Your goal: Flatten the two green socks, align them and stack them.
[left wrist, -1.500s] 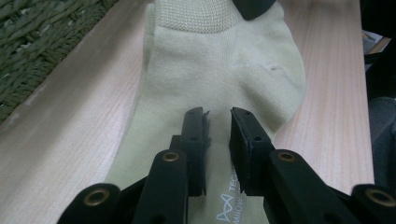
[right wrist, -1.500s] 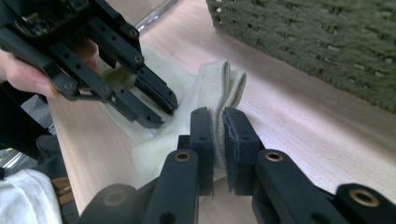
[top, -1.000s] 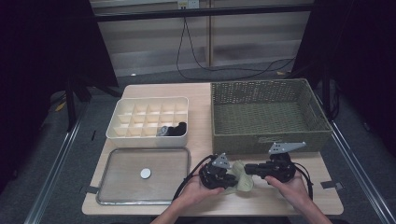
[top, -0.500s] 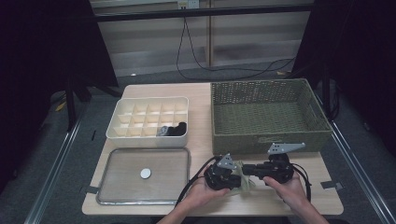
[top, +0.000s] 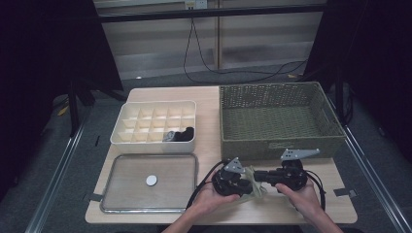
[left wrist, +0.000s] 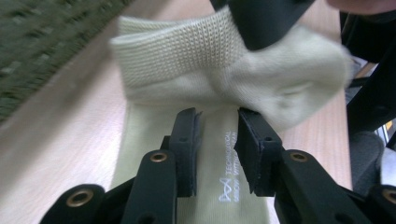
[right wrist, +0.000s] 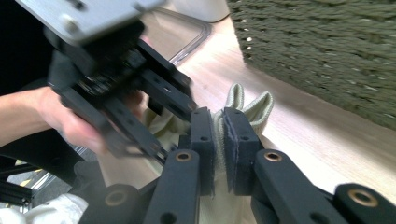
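A wooden table (top: pixel 214 102) is seen from above, and its far right part is taken by a large olive wicker basket (top: pixel 279 121). At the far left a cream divider box (top: pixel 155 124) is placed, and something dark is lying in one of its near compartments. Near to this box a shallow metal tray (top: pixel 149 183) is set, with a small white disc (top: pixel 151 180) resting in its middle.

At the near edge of the table, just in front of the basket, a pale cream sock (top: pixel 253 180) is held between the two grippers. The sock (left wrist: pixel 219 84) is lying on the wood, and white lettering is printed on its flat part.

The left gripper (top: pixel 232 180) is held by the person's left hand (top: pixel 209 196) and is pointed to the right. In the left gripper view its jaws have just been opening; they stand a little apart, the flat part of the sock is passing between them, and the pads are not pressed on it.

The right gripper (top: pixel 262 177) is held by the right hand (top: pixel 303 194) and is pointed to the left, toward the other one. In the right gripper view the jaws are almost closed, and a fold of the sock (right wrist: pixel 243 105) is pinched between the pads.
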`<action>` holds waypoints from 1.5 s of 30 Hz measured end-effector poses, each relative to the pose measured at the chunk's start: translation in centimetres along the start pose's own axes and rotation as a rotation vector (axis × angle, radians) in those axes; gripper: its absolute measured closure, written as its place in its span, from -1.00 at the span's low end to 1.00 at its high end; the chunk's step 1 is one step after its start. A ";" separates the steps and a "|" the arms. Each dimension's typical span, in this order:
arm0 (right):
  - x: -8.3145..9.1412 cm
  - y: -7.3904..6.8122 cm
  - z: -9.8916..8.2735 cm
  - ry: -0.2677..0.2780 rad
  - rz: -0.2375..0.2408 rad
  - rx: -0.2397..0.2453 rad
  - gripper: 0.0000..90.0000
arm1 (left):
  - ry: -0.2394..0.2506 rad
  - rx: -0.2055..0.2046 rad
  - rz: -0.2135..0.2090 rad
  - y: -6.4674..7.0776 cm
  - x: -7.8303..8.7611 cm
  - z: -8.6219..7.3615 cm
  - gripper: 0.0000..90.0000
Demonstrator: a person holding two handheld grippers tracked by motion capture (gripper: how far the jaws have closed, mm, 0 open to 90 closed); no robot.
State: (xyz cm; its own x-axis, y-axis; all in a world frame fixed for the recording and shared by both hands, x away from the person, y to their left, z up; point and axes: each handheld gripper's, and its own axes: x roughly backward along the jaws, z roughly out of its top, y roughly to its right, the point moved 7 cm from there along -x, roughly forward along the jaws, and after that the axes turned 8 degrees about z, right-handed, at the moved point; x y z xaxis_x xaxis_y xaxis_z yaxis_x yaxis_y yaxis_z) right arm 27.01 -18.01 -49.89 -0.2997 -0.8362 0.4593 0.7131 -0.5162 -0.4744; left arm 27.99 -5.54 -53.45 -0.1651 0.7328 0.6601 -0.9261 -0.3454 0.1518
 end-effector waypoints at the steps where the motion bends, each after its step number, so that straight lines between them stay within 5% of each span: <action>1: 0.1 0.1 0.0 0.002 -0.003 -0.003 0.87 | 0.008 -0.001 0.003 -0.1 0.4 0.1 0.51; 13: 0.8 0.5 0.2 0.013 -0.024 -0.003 0.87 | 0.051 0.013 0.073 -1.9 6.6 -1.8 0.51; 17: 0.9 0.8 0.1 0.011 -0.034 -0.004 0.87 | 0.026 0.008 0.072 -1.9 7.7 -3.4 0.58; 25: 1.1 0.6 0.4 0.012 -0.037 0.007 0.86 | -0.026 -0.005 0.067 -1.3 6.9 -5.7 0.60; 45: -3.3 -1.5 0.6 -0.096 0.023 0.037 0.86 | -0.015 0.005 0.094 -2.5 5.9 -5.3 0.55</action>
State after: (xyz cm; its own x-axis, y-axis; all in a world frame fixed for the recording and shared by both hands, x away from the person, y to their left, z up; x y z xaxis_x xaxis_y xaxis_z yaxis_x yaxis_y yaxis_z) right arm 27.35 -14.35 -50.25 -0.2219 -0.8254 0.5190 0.7424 -0.4882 -0.4589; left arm 27.49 2.77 -53.81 -0.2461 0.6879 0.6828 -0.9051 -0.4152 0.0920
